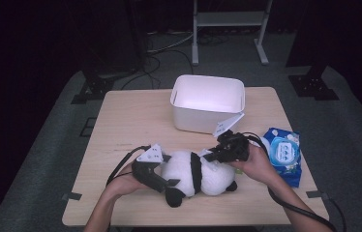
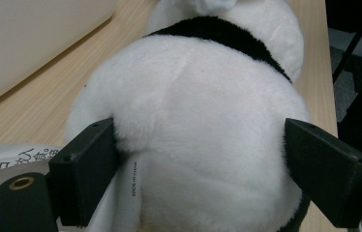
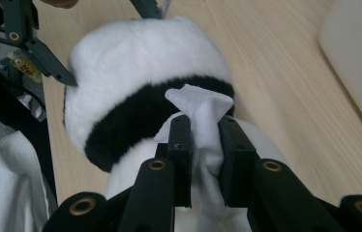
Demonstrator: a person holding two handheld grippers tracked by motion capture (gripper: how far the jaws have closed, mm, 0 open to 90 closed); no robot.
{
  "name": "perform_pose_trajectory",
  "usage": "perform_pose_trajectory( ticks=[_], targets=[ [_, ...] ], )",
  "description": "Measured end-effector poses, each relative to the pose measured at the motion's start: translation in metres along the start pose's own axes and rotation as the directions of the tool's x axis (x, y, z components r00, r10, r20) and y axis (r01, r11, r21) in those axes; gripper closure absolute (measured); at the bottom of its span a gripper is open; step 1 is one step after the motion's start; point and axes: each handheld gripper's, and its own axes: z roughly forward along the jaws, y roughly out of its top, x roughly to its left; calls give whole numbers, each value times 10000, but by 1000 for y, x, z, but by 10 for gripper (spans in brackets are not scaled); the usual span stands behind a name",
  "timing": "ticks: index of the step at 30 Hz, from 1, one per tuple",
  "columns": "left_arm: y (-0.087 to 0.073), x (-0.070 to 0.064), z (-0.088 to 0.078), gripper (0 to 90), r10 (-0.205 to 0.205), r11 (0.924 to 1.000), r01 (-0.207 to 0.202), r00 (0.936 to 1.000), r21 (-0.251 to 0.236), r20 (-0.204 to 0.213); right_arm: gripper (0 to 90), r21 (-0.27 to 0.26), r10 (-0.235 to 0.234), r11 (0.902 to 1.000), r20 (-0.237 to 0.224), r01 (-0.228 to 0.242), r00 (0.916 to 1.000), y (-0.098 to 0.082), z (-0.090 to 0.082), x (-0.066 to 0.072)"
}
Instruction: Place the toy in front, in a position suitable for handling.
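A plush panda [image 1: 196, 175] lies on its side on the wooden table [image 1: 126, 125], near the front edge and in front of a white bin [image 1: 207, 103]. The left gripper [image 1: 167, 183] comes in from the panda's left end, its jaws spread wide and pressed into the white rump; in the left gripper view the two black pads dent the fur on either side of the panda [image 2: 193, 125], so the toy is clamped between them. A sewn-in label with small print hangs beside the left pad. The right gripper [image 1: 213, 155] sits over the panda's upper side, near the black band across its body. In the right gripper view its jaws stand close together and pinch a folded white wipe [image 3: 201, 130], whose crumpled tip sticks up past the pads and rests against the black band of the panda [image 3: 140, 92]. The same view shows the left gripper [image 3: 65, 77] farther off, touching the far end of the toy. A blue pack of wipes [image 1: 282, 154] lies flat on the table to the right, just beside the right hand [image 1: 256, 162] and well apart from the bin. The left hand [image 1: 121, 186] holds its gripper low over the table, the cable looping behind it. The floor around the table is grey carpet.
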Motion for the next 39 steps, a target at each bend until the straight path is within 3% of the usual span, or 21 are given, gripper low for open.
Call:
perform_pose_trajectory(
  ticks=[7, 9, 18, 24, 34, 39],
  targets=[
    [0, -1, 0, 136, -5, 10000, 5, 10000, 4, -19, 768, 210, -577, 9981, -269, 583, 9980, 14, 17, 9],
    [0, -1, 0, 136, -13, 10000, 13, 10000, -21, -7, 768, 225, -526, 9983, -248, 532, 9983, 14, 17, 8],
    [0, -1, 1, 136, 33, 10000, -33, 10000, -16, 0, 769, -91, 302, 9995, 217, -300, 9993, -2, 1, -13],
    [0, -2, 1, 136, 40, 10000, -40, 10000, -64, 20, 769, -311, 665, 9974, 294, -656, 9974, -19, -10, -23],
    [2, -5, 3, 136, 219, 9997, -218, 9997, -106, 104, 769, -425, 838, 9957, 360, -823, 9958, -43, -25, -14],
    [3, -7, 4, 135, 214, 9997, -212, 9997, -142, 139, 768, -298, 505, 9983, 478, -491, 9976, -42, -27, -4]
  ],
)
